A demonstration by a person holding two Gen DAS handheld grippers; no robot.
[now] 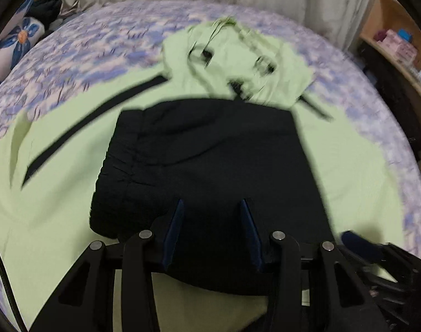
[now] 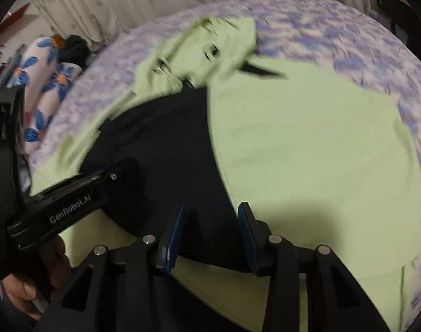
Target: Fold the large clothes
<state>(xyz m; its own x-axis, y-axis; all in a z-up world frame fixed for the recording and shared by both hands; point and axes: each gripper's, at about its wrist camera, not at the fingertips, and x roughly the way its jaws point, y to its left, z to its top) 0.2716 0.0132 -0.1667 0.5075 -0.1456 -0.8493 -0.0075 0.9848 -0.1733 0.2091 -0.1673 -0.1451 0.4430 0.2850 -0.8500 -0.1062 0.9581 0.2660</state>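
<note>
**A:** Left wrist view first. What have I got?

**B:** My left tool (image 1: 212, 207) hangs with its jaws apart over the black garment (image 1: 205, 166), nothing between the pads. That black piece lies folded in the middle of the light green garment (image 1: 58, 207), which is spread flat on the bed (image 1: 99, 41) with its hood end bunched at the far side. The tip of the other tool peeks in at the lower right.

**A:** So which step is this?

**B:** I'd judge it's between folds: both pieces laid out, nothing gripped. Next I'd need to take an edge of the green fabric and carry it over the black panel.

**A:** Right wrist view?

**B:** My right tool (image 2: 212, 211) is also apart and empty, over the near edge where black meets green. The left tool comes in from the left, held in a hand (image 2: 30, 285).

**A:** Any writing?

**B:** "GenRoboLAI" is roughly how the white lettering (image 2: 70, 207) on that tool's body reads; blur leaves the last letters uncertain. Nothing else legible.
</note>
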